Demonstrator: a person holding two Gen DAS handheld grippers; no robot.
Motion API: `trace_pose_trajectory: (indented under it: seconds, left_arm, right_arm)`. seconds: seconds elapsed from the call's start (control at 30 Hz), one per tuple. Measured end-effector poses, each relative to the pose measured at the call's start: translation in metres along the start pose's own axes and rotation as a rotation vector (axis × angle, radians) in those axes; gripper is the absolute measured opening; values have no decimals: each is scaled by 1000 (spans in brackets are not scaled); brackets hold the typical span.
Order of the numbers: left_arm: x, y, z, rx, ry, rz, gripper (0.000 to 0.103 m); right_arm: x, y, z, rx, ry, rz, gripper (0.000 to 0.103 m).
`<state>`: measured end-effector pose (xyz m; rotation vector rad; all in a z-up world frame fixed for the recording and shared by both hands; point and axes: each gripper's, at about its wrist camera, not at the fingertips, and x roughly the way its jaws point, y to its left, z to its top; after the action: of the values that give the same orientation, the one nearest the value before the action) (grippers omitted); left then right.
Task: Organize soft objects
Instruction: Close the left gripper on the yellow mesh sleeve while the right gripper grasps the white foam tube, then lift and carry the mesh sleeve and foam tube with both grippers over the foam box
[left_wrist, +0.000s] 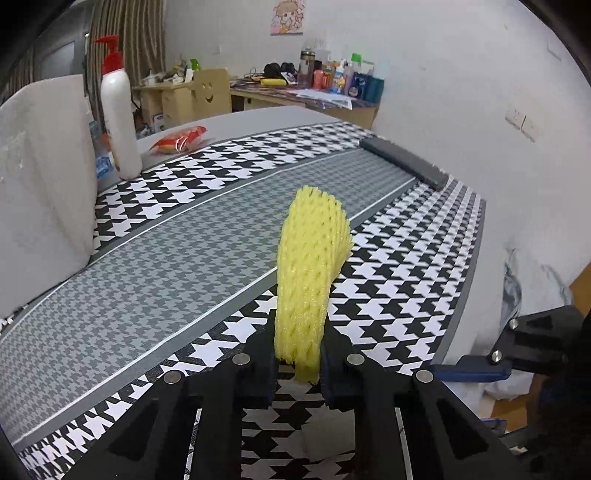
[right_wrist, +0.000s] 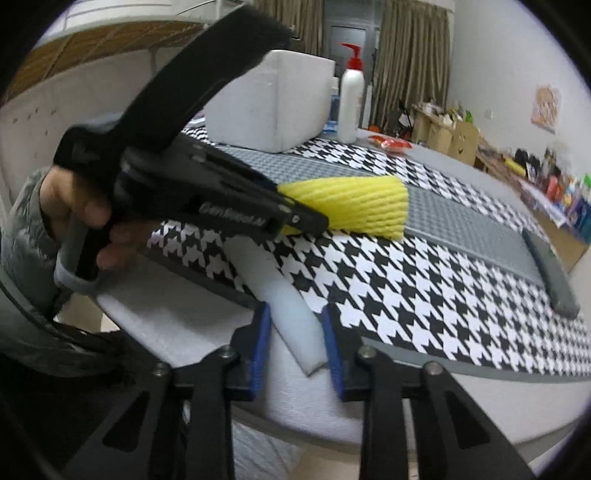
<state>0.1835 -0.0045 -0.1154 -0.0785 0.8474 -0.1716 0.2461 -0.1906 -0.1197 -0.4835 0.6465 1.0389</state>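
Observation:
My left gripper (left_wrist: 298, 363) is shut on a yellow foam net sleeve (left_wrist: 312, 273) and holds it above the houndstooth table mat (left_wrist: 406, 273). In the right wrist view the same sleeve (right_wrist: 354, 206) sticks out of the left gripper (right_wrist: 295, 218). My right gripper (right_wrist: 297, 350) is closed on a white foam strip (right_wrist: 284, 299) that lies over the near table edge and a white foam sheet (right_wrist: 166, 317).
A white foam box (right_wrist: 273, 99) and a white pump bottle (right_wrist: 351, 99) stand at the far left of the table. A red snack packet (left_wrist: 179, 138) lies behind them. A dark grey bar (left_wrist: 404, 160) lies at the mat's far right end.

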Motion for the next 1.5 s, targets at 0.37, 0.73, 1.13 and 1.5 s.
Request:
trace_pose_trajectory:
  seconds: [0.37,0.73,1.13,1.5]
  left_arm:
    - [-19,9,0,-51,-102,-5,19]
    - [-24,15,-2,-79,-132,12,19]
    - [-32,11,-2,-74,-147,64,19]
    - [-50,7,-3,-77,-178,91,19]
  right_arm:
    - [-7,-14,4,58,-1,-1,15]
    - [-2,-38,9,211,-21,-85,15]
    - [-10,-54,13,331,-52,-127,15]
    - [-21,-62,20,365,-112,-148,15]
